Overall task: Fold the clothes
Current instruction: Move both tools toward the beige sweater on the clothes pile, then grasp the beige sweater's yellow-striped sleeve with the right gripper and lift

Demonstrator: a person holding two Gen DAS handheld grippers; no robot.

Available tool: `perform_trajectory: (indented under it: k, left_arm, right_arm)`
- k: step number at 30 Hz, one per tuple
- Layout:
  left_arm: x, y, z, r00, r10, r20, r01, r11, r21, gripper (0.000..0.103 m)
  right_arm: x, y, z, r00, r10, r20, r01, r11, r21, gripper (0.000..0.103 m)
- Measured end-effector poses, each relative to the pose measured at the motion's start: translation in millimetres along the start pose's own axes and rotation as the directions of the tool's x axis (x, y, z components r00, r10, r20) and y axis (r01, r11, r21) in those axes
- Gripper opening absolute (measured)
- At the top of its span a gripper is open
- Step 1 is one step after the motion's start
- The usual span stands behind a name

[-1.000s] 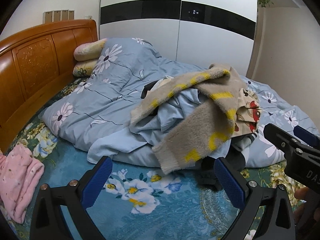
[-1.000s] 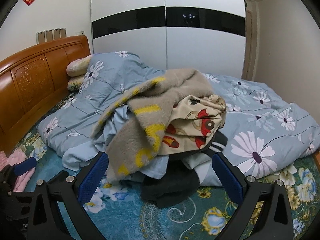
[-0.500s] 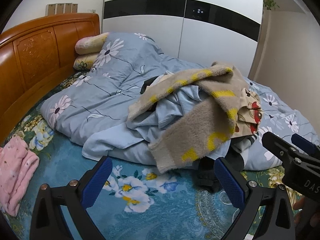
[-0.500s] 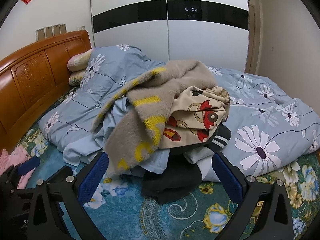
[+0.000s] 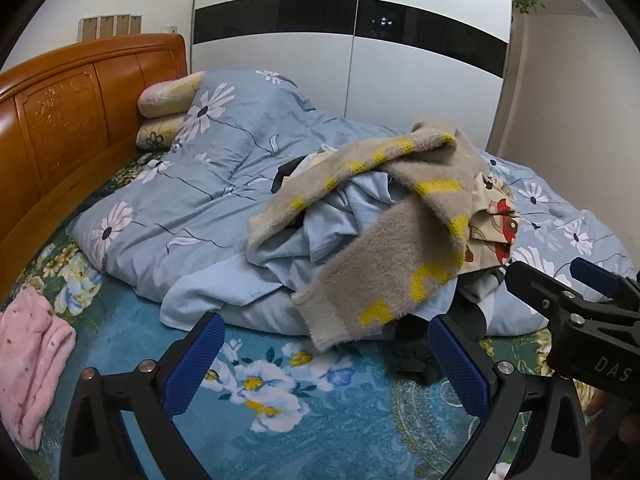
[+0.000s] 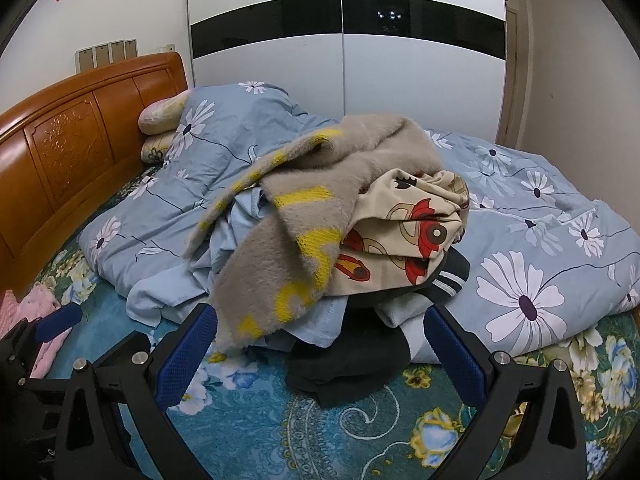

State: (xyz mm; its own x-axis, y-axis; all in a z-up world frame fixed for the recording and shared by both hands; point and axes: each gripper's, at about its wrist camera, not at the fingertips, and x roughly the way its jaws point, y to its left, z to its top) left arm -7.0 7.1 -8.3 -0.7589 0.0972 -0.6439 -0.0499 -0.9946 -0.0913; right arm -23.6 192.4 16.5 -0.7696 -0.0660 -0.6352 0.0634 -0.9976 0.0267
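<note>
Item: left gripper [image 5: 326, 354]; lower centre of the left wrist view; jaws wide apart, nothing between them; hovers over the teal floral bedsheet [image 5: 256, 384], short of the pile.

Item: right gripper [image 6: 320, 350]; lower centre of the right wrist view; jaws wide apart, empty; its near edge sits just in front of the pile, not touching cloth.

Item: clothes pile [image 6: 332, 248]; centre of both views, heaped on the blue flowered duvet [image 6: 532, 264] and spilling onto the sheet; unfolded.
- top layer: fuzzy beige garment with yellow marks [image 5: 404, 256]; draped over the heap, one end hanging toward the grippers;
- beneath: light blue shirt [image 5: 332, 224], crumpled;
- right side: cream cartoon-print garment [image 6: 404, 232];
- lower front: dark garment [image 6: 344, 364], partly on the sheet; a striped piece beside it, kind cannot be told.

Item: pink garment [image 5: 32, 364]; lower left of the left wrist view, well apart from the pile; whether folded cannot be told.

Step in hand (judgement): approach and selection; no piece of the heap yet taken.

Next move (judgement): close one gripper on the hanging end of the beige garment, lift it clear of the layers beneath, spread it on the bare sheet; risk of dragging the blue shirt along.
</note>
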Motion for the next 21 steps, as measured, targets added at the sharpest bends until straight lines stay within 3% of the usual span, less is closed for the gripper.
perform_trajectory:
  k: [4,9,21]
  left_arm:
    - [1,3,-1,1.000,-0.010,0.009,0.010,1.000,0.016,0.103]
    - [6,15,-5,0.998,-0.056,-0.009,0.056,0.998,-0.030,0.103]
    - [16,55,-20,0.998,-0.047,-0.043,0.042,0.993,-0.109,0.103]
  right_arm:
    - [3,5,2,1.000,-0.013,0.001,0.013,1.000,-0.024,0.103]
    - [6,11,5,0.999,-0.036,0.018,0.037,0.999,-0.038,0.103]
    - [31,18,23,0.998,-0.063,0.016,0.064,0.994,-0.086,0.103]
